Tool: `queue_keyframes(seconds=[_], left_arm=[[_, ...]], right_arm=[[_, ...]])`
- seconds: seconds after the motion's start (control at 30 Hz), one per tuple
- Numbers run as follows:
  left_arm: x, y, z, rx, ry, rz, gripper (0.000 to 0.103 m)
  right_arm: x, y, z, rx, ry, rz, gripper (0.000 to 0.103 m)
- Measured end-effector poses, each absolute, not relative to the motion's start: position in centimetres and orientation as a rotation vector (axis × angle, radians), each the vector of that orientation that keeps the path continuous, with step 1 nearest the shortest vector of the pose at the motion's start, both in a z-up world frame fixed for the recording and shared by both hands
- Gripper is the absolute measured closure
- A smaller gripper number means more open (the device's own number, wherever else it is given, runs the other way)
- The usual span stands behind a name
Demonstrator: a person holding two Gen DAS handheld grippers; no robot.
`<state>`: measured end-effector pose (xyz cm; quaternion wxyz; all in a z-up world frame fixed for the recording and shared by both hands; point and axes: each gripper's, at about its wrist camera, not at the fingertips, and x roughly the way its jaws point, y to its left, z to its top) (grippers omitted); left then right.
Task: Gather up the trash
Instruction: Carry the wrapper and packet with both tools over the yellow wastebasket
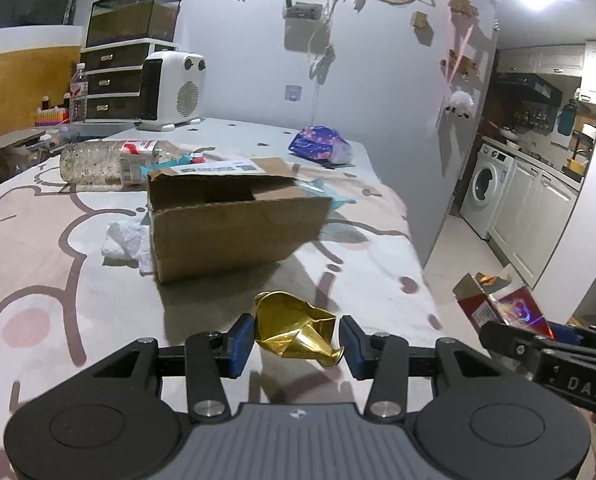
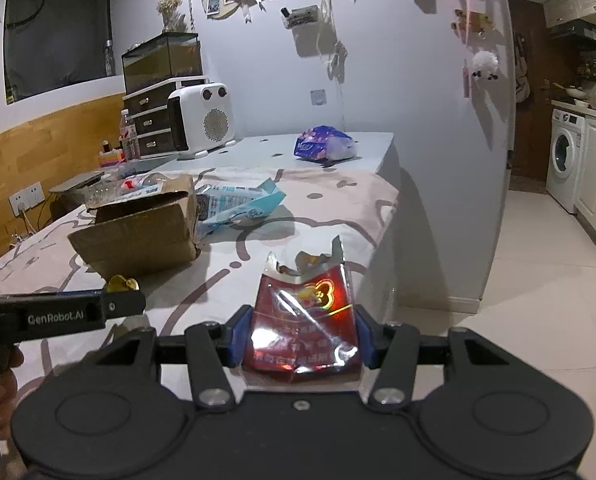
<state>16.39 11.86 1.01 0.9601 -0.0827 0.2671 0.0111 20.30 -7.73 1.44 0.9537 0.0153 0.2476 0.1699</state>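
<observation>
A crumpled gold foil wrapper point(image 1: 293, 324) sits between the blue pads of my left gripper point(image 1: 298, 344), which is shut on it just above the tablecloth; its shadow falls on the cloth below. In the right wrist view the same gold foil wrapper point(image 2: 121, 283) peeks over the left gripper's finger. My right gripper point(image 2: 304, 338) is shut on a torn red packet point(image 2: 302, 304) with a ragged open top, held near the table's right edge. That red packet point(image 1: 498, 300) also shows at the right of the left wrist view.
An open cardboard box point(image 1: 233, 224) lies on its side mid-table, with crumpled white tissue point(image 1: 123, 240) at its left. Behind it lie a plastic bottle point(image 1: 105, 162) and a blue-white wrapper point(image 2: 237, 204). A purple pack point(image 1: 322, 146) and a white heater point(image 1: 173, 88) stand further back. The floor point(image 2: 538, 280) drops off right.
</observation>
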Motion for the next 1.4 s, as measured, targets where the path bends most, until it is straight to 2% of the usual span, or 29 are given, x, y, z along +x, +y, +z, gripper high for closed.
queue_keyframes(seconds=[0.37,0.73,1.4], left_arm=[[12.6,6.1,3.4,-0.117,0.490,-0.022,0.056],[11.5,-2.9,2.9,-0.082,0.509,-0.150,0.056],[14.5,-17.1,-4.4,-0.026,0.657,-0.296,0.056]], right_arm=[[15.6,-12.9,2.8,0.050,0.461,0.306,0.050],[12.2,-21.0,3.2,0.074,0.434,0.198,0.050],[11.3,-33.3,-3.3,0.151,0.532,0.034,0.050]])
